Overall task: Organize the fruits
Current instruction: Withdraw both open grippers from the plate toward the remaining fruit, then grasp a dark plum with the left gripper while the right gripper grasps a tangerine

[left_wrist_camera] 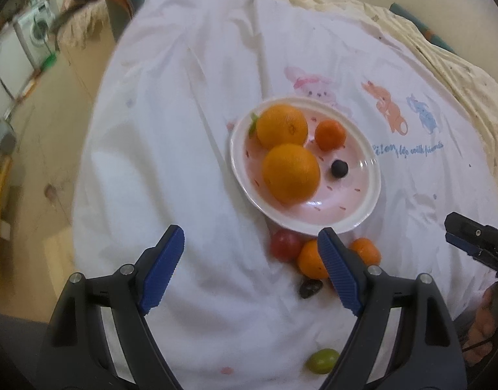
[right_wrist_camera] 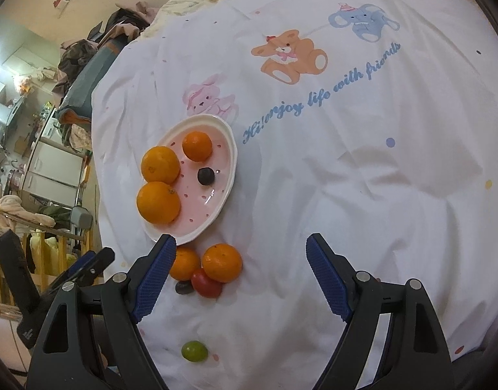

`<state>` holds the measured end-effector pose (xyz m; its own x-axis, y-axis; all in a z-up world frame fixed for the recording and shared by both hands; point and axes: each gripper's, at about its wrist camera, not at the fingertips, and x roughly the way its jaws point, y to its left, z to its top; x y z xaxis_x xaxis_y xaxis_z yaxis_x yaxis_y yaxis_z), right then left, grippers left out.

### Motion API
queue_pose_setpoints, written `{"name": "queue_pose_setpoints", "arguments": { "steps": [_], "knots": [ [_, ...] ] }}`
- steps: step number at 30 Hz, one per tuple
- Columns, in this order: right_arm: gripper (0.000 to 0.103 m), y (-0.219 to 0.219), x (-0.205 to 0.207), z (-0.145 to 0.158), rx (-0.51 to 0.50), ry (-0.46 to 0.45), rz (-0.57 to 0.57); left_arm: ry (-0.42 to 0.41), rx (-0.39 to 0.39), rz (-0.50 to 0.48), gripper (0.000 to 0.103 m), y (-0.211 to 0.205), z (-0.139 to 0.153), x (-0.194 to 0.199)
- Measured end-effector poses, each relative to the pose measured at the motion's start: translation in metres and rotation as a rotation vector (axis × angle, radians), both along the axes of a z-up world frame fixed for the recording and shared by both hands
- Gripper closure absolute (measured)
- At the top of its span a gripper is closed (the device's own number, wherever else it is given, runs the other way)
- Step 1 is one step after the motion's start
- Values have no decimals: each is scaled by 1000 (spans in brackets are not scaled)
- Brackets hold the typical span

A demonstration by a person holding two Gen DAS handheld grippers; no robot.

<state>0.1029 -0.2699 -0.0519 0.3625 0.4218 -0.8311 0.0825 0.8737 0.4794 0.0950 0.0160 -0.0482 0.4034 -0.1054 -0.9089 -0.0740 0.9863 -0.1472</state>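
Pink-and-white ceramic plate [right_wrist_camera: 231, 162] on the white printed bedsheet [right_wrist_camera: 346, 178] already holds four fruits, so with both grippers' [left_wrist_camera: 250, 255] [right_wrist_camera: 241, 260] jaws wide and empty, gathering the loose near-side cluster—small orange mandarin [right_wrist_camera: 222, 262], red tomato [right_wrist_camera: 206, 283]—likely comes next.

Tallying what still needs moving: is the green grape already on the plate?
No, the green grape lies on the white sheet, well apart from the plate, nearer the camera than the other loose fruit.
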Motion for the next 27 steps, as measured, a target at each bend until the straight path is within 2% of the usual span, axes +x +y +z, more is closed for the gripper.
{"name": "queue_pose_setpoints", "arguments": {
  "steps": [3,8,10,11,12,15,17,19,20,22,24,27],
  "knots": [
    [18,-2,2,-3,8,14,-10,82,-50,-6,21,-8,-15,2],
    [18,-3,4,-6,17,30,-11,163,-84,-16,23,-27,-35,3],
    [18,-2,5,-7,14,34,-8,208,-86,-18,30,-33,-44,3],
    [18,-2,5,-8,13,37,-8,226,-83,-22,41,-36,-47,2],
    [18,-2,6,-8,13,40,-7,247,-80,-36,46,-40,-52,1],
    [18,-1,7,-11,18,52,-2,279,-78,-78,51,-50,-59,-5],
    [18,0,7,-11,26,55,1,282,-61,-111,56,-57,-62,-9],
    [18,2,8,-10,31,52,8,287,-30,-147,65,-65,-65,-11],
    [18,3,8,-9,31,50,12,287,-13,-162,74,-68,-66,-11],
    [18,6,8,-9,25,47,22,274,15,-186,77,-73,-68,-12],
    [18,6,8,-9,20,49,28,263,14,-209,85,-77,-69,-12],
    [18,5,7,-11,16,57,26,246,39,-238,88,-82,-64,-15]
  ]
}}
